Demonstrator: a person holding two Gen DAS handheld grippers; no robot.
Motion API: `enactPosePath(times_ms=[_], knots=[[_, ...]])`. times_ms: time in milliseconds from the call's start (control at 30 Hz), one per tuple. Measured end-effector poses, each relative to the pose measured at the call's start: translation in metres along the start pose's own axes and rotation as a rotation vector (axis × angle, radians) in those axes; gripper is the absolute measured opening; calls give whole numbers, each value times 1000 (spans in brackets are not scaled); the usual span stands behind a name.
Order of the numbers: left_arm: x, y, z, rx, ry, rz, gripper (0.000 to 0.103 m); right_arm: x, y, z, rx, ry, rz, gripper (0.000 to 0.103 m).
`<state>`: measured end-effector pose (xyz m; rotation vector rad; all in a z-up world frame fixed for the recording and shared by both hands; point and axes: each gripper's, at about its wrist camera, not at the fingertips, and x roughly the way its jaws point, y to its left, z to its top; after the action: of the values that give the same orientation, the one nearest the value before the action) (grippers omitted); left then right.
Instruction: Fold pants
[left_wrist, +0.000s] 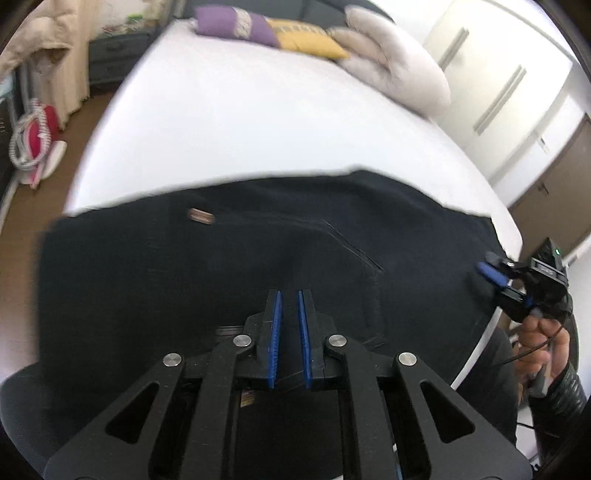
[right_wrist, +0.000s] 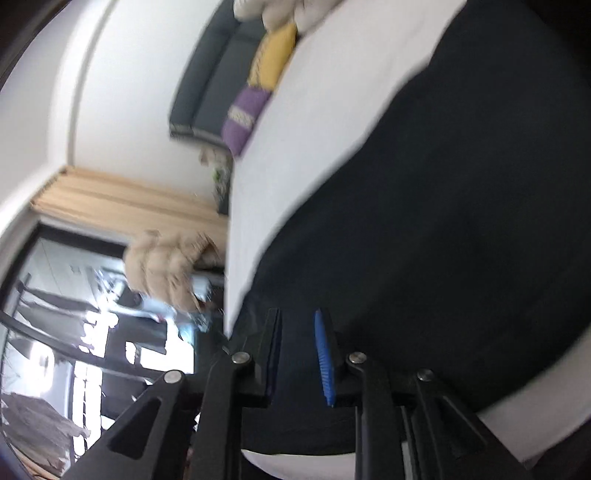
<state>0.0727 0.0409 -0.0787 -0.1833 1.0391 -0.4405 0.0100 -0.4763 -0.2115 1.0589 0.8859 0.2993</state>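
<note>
Dark navy pants (left_wrist: 258, 251) lie spread across the near end of a white bed (left_wrist: 240, 122), with a brown patch (left_wrist: 201, 216) and pocket stitching showing. My left gripper (left_wrist: 290, 295) is over their near edge. Its blue pads stand almost together, with dark cloth pinched low between them. My right gripper (left_wrist: 491, 280), held by a hand, hovers at the pants' right edge. In the right wrist view the right gripper (right_wrist: 295, 314) has its jaws apart. The pants (right_wrist: 461, 221) lie behind the gap, and neither pad presses on the cloth.
Purple (left_wrist: 232, 24), yellow (left_wrist: 303, 35) and beige (left_wrist: 391, 62) pillows lie at the bed's far end. White wardrobe doors (left_wrist: 498, 92) stand to the right. A red bag (left_wrist: 37, 136) sits on the brown floor to the left, by a beige curtain (right_wrist: 122, 199).
</note>
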Motion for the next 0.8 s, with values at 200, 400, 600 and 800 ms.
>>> enactPosePath(times_ms=[200, 400, 600, 800], knots=[[19, 0, -8, 3, 36, 11, 9, -78, -69, 22, 87, -191, -123, 0], [17, 9, -11, -40, 30, -2, 9, -211, -115, 34, 220, -542, -244, 52], [20, 12, -14, -72, 30, -10, 9, -245, -137, 35, 324, -626, -148, 65], [15, 15, -8, -85, 40, -11, 9, -195, -139, 44, 427, -612, -48, 62]])
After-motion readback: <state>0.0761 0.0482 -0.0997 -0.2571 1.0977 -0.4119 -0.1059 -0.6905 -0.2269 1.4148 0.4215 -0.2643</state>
